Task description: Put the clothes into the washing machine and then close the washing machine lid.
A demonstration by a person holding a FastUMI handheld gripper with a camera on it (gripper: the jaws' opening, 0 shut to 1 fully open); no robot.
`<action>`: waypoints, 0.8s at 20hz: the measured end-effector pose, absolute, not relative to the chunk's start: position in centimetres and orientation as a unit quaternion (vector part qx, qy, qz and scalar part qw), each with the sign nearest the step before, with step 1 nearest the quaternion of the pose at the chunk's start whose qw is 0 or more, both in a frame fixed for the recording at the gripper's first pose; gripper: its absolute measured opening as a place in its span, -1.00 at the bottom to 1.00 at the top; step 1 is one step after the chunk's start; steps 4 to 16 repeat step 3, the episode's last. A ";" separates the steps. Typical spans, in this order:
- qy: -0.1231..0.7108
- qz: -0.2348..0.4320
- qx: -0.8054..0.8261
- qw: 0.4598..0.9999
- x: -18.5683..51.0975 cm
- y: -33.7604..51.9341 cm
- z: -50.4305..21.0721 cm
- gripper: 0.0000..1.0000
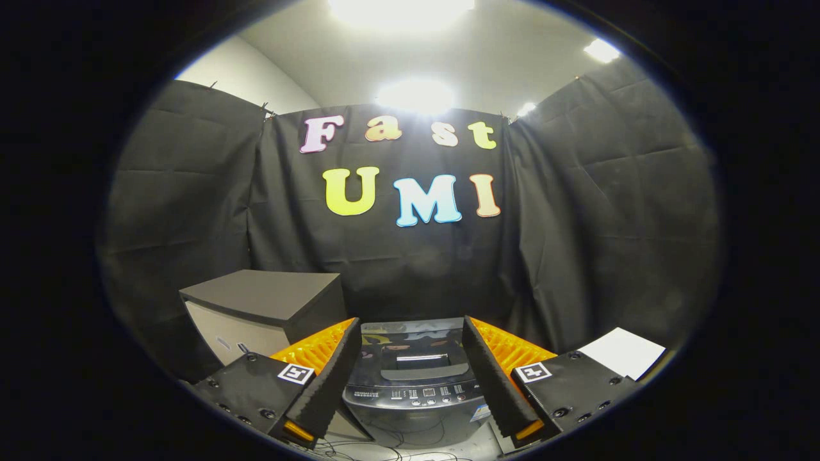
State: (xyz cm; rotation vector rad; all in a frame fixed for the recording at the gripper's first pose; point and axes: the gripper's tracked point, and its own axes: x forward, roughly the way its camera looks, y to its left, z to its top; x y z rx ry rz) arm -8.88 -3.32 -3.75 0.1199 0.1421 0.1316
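hand-held gripper spread wide, framing closed washing machine.

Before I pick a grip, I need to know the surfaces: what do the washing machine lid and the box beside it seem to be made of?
Washing machine lid: looks like glossy dark glass or plastic, since it mirrors the room. Box: matte grey top over paler sides, possibly painted board or foam; hard to tell. The tongs stand open, the washer showing between them.
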 end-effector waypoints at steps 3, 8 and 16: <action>0.064 0.066 0.066 0.994 -9.9 -3.5 -3.5 0.96; 0.064 0.066 0.066 0.994 -9.9 -3.5 -3.5 0.96; 0.064 0.066 0.066 0.994 -9.9 -3.5 -3.5 0.96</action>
